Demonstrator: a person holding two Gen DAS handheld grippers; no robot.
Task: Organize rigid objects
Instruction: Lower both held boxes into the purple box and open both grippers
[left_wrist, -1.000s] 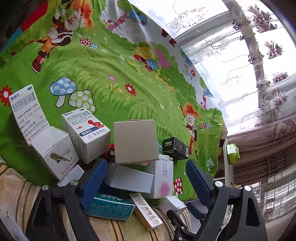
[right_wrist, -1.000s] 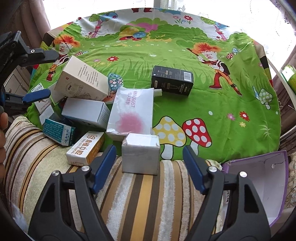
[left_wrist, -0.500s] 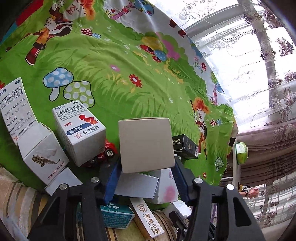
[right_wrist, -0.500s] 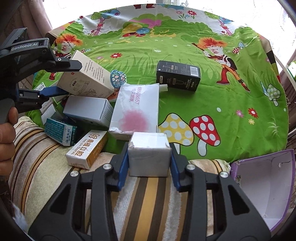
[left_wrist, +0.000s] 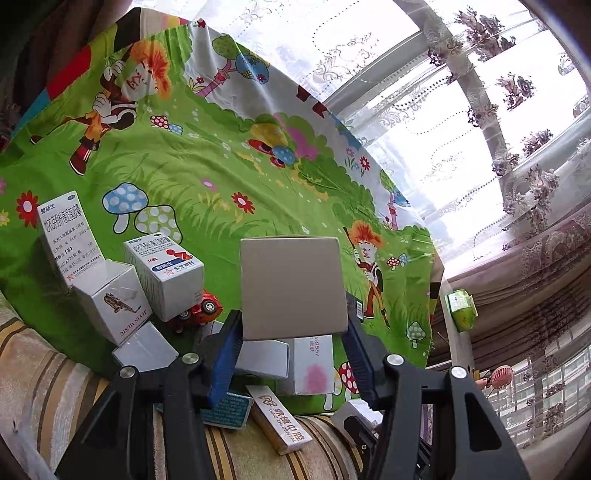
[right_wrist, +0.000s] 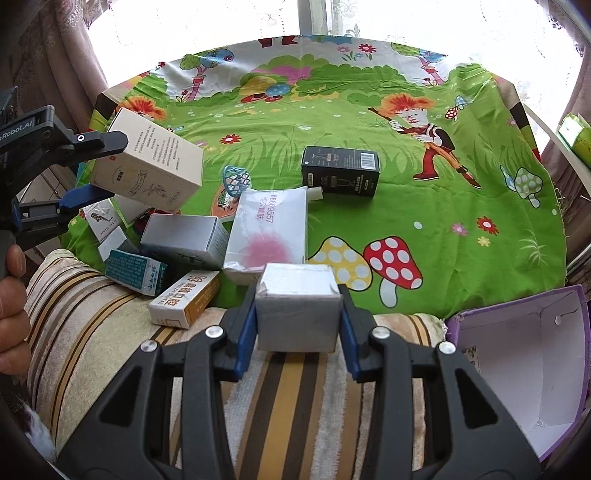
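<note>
Holding one carton apiece, both grippers have just been closing and now clamp a box each. The left gripper pinches a plain beige cardboard box by its two side faces, jaws roughly half spread, pads flat on the card; in the right wrist view it hangs tilted at 10 o'clock, clear of the pile. Judgement: it is raised so it can travel without dragging its neighbours. The right gripper grips a small grey-white taped carton across its narrow width, jaws fairly narrow; the carton sits at the edge of the striped terry towel, whether resting or just lifted I cannot tell.

An open purple cardboard tray with a white interior lies at 4 o'clock, probably the destination. Remaining pile at 9–11 o'clock: glossy silver carton, teal medicine box, orange-and-white dental box, flat white pink-smudged box. A matte black box sits apart at 12 o'clock on the green cartoon-print cloth. All are rigid, sharp-edged paperboard.
</note>
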